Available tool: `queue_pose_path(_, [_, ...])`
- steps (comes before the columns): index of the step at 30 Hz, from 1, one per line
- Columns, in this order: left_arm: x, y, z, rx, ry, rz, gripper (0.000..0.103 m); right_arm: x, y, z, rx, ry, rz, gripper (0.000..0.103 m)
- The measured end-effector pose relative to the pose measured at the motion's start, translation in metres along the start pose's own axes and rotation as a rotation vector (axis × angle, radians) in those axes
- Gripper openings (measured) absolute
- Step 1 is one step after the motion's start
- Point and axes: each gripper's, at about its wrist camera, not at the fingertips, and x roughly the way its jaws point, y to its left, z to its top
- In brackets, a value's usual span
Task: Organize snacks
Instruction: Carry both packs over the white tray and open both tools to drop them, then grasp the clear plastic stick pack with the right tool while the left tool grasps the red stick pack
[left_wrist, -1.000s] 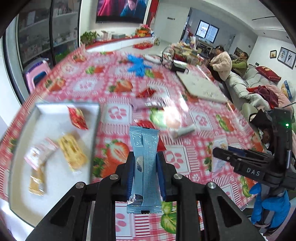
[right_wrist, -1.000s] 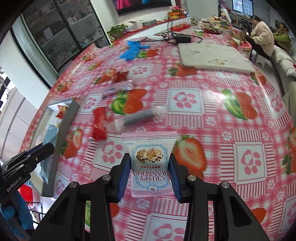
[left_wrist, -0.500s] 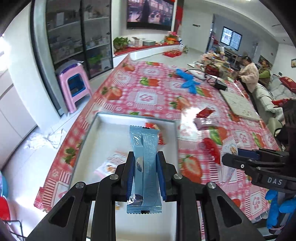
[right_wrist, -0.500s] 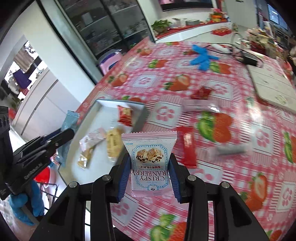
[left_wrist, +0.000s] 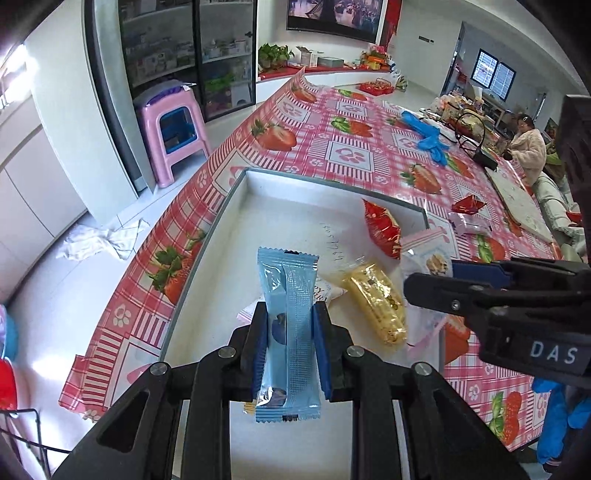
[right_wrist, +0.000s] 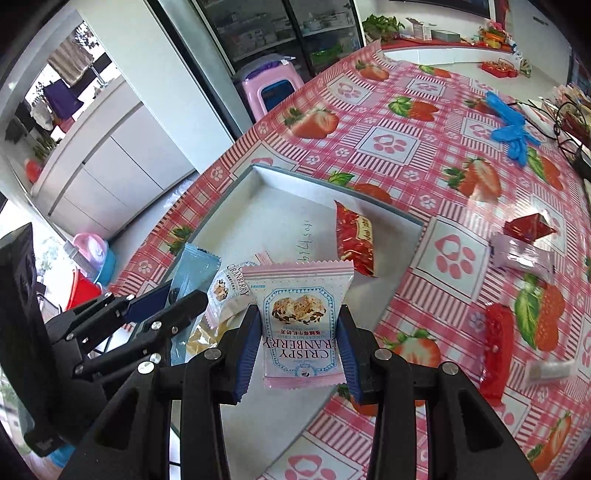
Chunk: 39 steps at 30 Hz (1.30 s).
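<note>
Hovering over the white tray (left_wrist: 207, 258), left tongs (left_wrist: 289, 349) clamp a blue packet (left_wrist: 288, 332) and right tongs (right_wrist: 297, 345) a pink cranberry packet (right_wrist: 301, 321). Perhaps four snacks lie inside; several packets (right_wrist: 496, 350) wait around three o'clock on the counter (right_wrist: 443, 184).

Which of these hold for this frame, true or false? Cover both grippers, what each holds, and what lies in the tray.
1. The left gripper is shut on a light blue packet. True.
2. The right gripper is empty. False: it is shut on a pink cranberry crisp packet.
3. A red snack packet lies inside the white tray. True.
4. The tray holds no snacks. False: red, yellow and other packets lie in it.
5. Blue gloves lie on the tablecloth, outside the tray. True.
</note>
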Motion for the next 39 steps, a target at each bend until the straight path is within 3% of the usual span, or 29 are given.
queue_pose_path(3, [0.005,0.000,-0.001,0.005,0.009,0.000,0.029,0.012,0.002,0.005,-0.006,0.025,-0.008,0.042])
queue_pose_path(4, [0.007,-0.001,-0.002,0.006,0.015,0.001,0.037,0.013,0.002,0.006,-0.007,0.029,-0.010,0.042])
queue_pose_path(5, [0.008,-0.001,-0.002,0.006,0.018,0.002,0.053,0.015,0.002,0.006,-0.007,0.037,-0.010,0.042])
queue_pose_path(7, [0.008,-0.001,-0.002,-0.003,0.014,0.006,0.076,0.018,0.001,0.007,-0.003,0.050,-0.002,0.046])
queue_pose_path(8, [0.006,-0.001,-0.002,-0.005,0.007,0.006,0.081,0.019,0.001,0.006,0.000,0.053,0.000,0.056])
queue_pose_path(9, [0.004,-0.002,-0.001,-0.003,0.000,0.008,0.081,0.019,0.000,0.006,0.005,0.053,0.000,0.078])
queue_pose_path(11, [0.003,-0.004,0.000,0.007,0.005,0.016,0.081,0.015,-0.004,0.007,0.016,0.036,-0.009,0.097])
queue_pose_path(18, [-0.009,-0.030,0.006,0.047,0.007,-0.015,0.081,-0.013,-0.051,0.000,0.123,-0.011,-0.064,0.098])
queue_pose_path(28, [-0.010,-0.137,0.015,0.219,0.023,-0.095,0.082,-0.053,-0.205,-0.060,0.500,-0.031,-0.288,0.098])
queue_pose_path(32, [0.009,-0.170,0.020,0.192,0.067,-0.110,0.082,-0.054,-0.245,-0.075,0.636,-0.050,-0.323,0.098])
queue_pose_path(36, [0.036,-0.189,0.026,0.116,0.126,-0.126,0.082,-0.046,-0.256,-0.073,0.666,-0.065,-0.351,0.098])
queue_pose_path(39, [0.050,-0.199,0.028,0.098,0.146,-0.105,0.082,-0.037,-0.250,-0.062,0.565,-0.054,-0.430,0.098])
